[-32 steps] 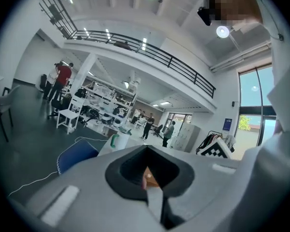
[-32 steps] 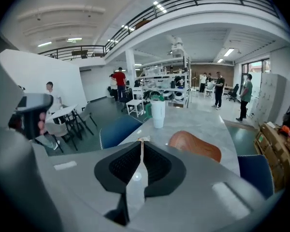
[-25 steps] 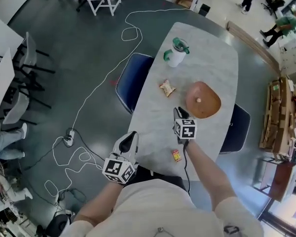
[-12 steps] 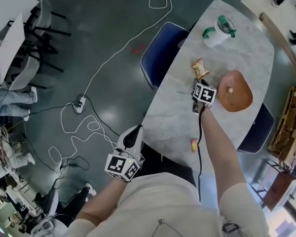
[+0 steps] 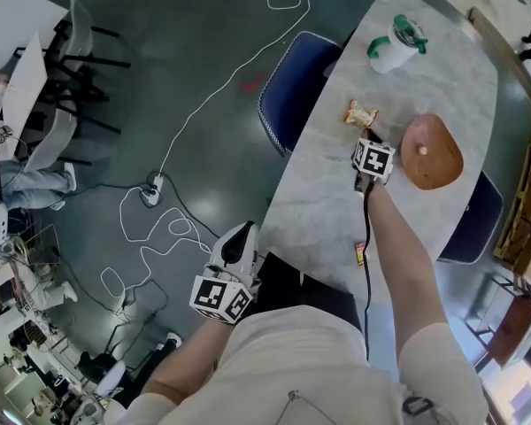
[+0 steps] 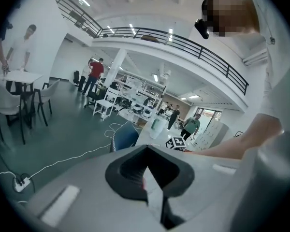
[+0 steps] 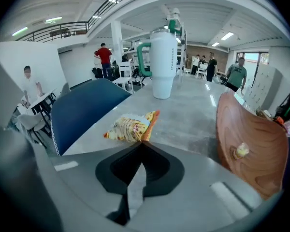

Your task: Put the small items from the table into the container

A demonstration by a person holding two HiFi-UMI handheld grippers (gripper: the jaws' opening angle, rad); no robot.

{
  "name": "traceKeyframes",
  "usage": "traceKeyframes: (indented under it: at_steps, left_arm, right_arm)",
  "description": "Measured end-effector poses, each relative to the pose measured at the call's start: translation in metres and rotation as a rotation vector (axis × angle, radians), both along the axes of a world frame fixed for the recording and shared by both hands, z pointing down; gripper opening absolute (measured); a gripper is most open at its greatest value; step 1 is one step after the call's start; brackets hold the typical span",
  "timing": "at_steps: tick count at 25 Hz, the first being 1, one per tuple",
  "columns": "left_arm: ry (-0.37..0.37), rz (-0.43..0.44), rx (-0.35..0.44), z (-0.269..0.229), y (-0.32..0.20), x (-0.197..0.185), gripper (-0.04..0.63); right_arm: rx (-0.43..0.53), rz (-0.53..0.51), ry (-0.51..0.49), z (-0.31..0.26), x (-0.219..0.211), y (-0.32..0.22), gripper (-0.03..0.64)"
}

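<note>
The right gripper (image 7: 142,144) is pressing its jaws together on the near edge of the snack packet (image 7: 130,126), seemingly pinching it as it is lying on the desk (image 5: 319,202) near the wooden bowl (image 5: 442,171). One candy (image 5: 422,150) is already sitting in the bowl, while the packet and a small wrapped sweet (image 5: 360,254) by the near edge are waiting. The left gripper (image 5: 239,237) is hanging off the desk, jaws together, empty. A tumbler (image 5: 392,50) is standing beyond, blocking nothing.

Bright, even light comes from ceiling strips (image 7: 227,36) above the table (image 5: 451,78), whose pale top carries soft glare (shadows on it are faint). Every view bows at the edges; gripper views fade into black corners.
</note>
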State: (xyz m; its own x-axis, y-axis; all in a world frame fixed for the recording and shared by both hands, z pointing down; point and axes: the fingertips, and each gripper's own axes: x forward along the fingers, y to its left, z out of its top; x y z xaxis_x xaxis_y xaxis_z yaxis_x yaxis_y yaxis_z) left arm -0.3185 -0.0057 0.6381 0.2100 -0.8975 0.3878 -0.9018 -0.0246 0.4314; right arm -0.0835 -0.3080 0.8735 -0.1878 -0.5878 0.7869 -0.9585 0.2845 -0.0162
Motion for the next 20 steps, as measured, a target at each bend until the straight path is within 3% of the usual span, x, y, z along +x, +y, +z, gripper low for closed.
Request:
traceKeyframes:
  at_steps: [5, 12, 16, 20]
  left_arm:
    - [0.001, 0.094, 0.087, -0.024, -0.021, 0.022, 0.005]
    - [0.004, 0.220, 0.201, -0.089, -0.055, 0.087, 0.005]
    - [0.011, 0.347, 0.303, -0.132, -0.079, 0.140, 0.005]
    - [-0.009, 0.475, 0.445, -0.179, -0.089, 0.210, 0.005]
  right_arm:
    - [0.130, -0.041, -0.087, -0.073, -0.001, 0.029, 0.026]
    - [0.317, -0.027, -0.237, -0.242, 0.048, 0.083, 0.026]
    - [0.469, 0.028, -0.289, -0.337, 0.098, 0.129, 0.026]
    - [0.591, 0.126, -0.337, -0.389, 0.169, 0.186, 0.026]
